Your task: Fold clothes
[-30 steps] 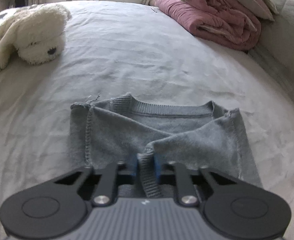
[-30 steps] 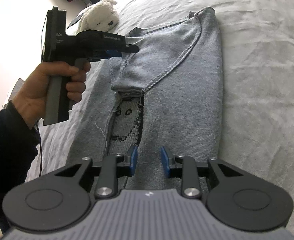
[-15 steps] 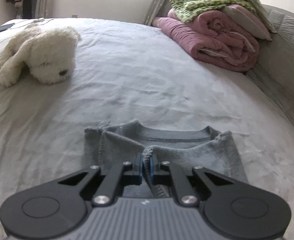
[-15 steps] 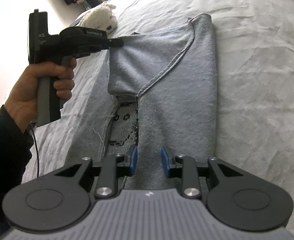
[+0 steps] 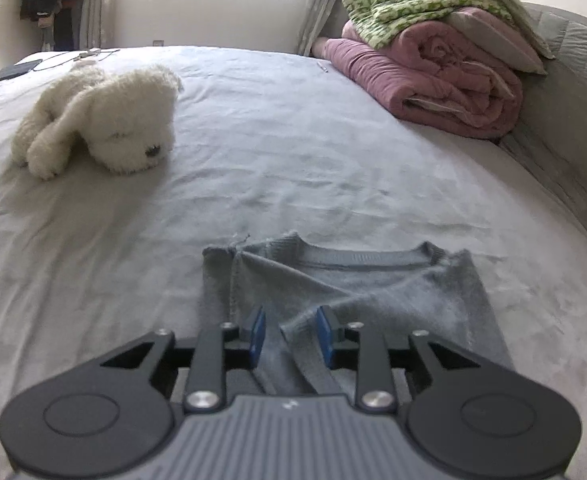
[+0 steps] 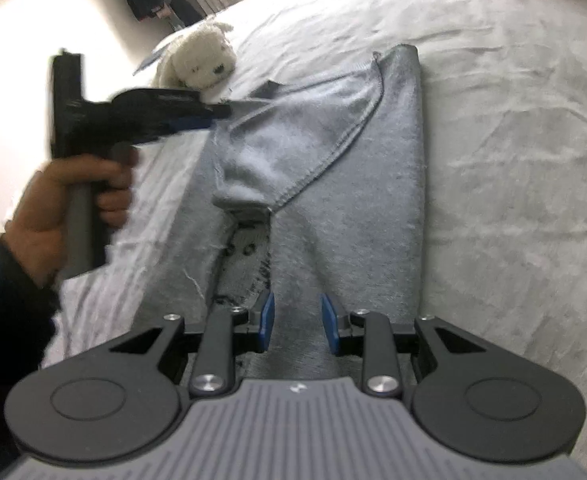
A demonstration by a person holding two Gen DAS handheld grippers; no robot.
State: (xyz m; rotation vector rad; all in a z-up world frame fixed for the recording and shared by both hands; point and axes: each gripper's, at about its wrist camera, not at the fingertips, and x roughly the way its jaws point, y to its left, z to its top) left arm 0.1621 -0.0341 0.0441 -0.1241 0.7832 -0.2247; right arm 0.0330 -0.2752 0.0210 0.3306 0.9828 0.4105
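grey sweater half folded on the bed, both tongs apart

lying flat on the grey bed, the grey sweater, neckline toward the far side, both sleeves folded in over its chest. hovering just over the sweater's near part, the left tongs, blue pads parted, having just been opening; a ribbed sleeve cuff sitting loose between the pads, not pinched. being gripped by a person's hand with a dark sleeve, the left tool, blurred in the right wrist view. hanging over the sweater's lower part, the right tongs, pads apart with only flat grey cloth showing in the gap below them, nothing clamped. peeking out between the folded sleeves, a dark printed pattern. resting well beyond the sweater's neckline and to its left, a white plush dog. stacked far beyond the sweater and to its right, against the headboard, a rolled pink blanket under a green patterned cloth.
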